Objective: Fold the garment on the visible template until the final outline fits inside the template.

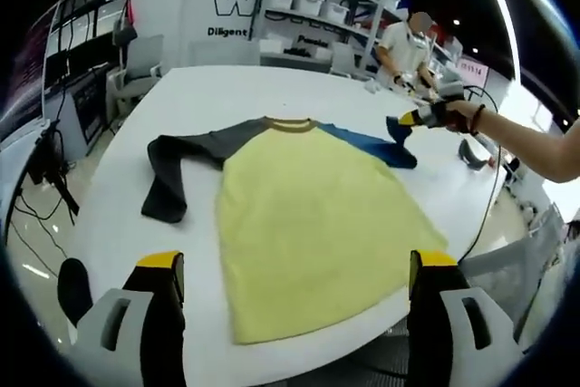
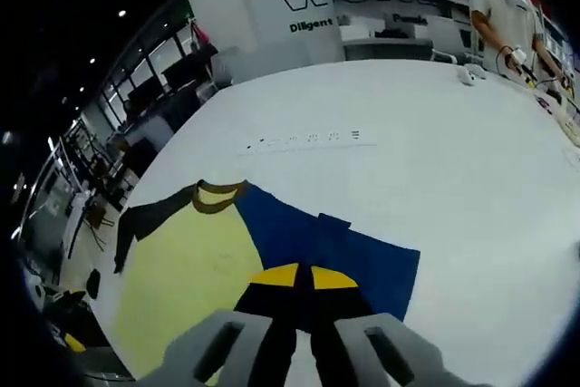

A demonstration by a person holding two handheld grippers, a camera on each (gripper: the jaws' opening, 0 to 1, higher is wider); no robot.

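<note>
left gripper view: the garment (image 1: 317, 224) lies flat on the white table (image 1: 208, 88), a soft knit shirt with a pale yellow body, an olive collar band, a dark grey sleeve bent down on the view's left and a blue sleeve stretched out toward the view's right. fabric looks matte with few wrinkles. the left gripper (image 1: 299, 269) is released: its black jaws with yellow tips stand wide apart, one on each side of the shirt's lower hem, touching nothing. at the far end of the blue sleeve the right gripper (image 1: 408, 124) meets the cuff, carried by the person's hand (image 1: 458, 113) on an outstretched bare arm with a dark wristband. behind the table stand a grey chair (image 1: 136, 65), a white wall with lettering, and shelving with bins (image 1: 313, 2); another person (image 1: 403, 47) stands at the far edge.

right gripper view: the right gripper (image 2: 304, 276) is clenched on the blue sleeve (image 2: 362, 256), yellow-tipped jaws pressed together over the cuff. the sleeve lies as a broad blue panel running back to the collar, the yellow body beside it on the view's left, the grey sleeve beyond. a row of small dark marks (image 2: 308, 140) sits on the bare table farther out.
</note>
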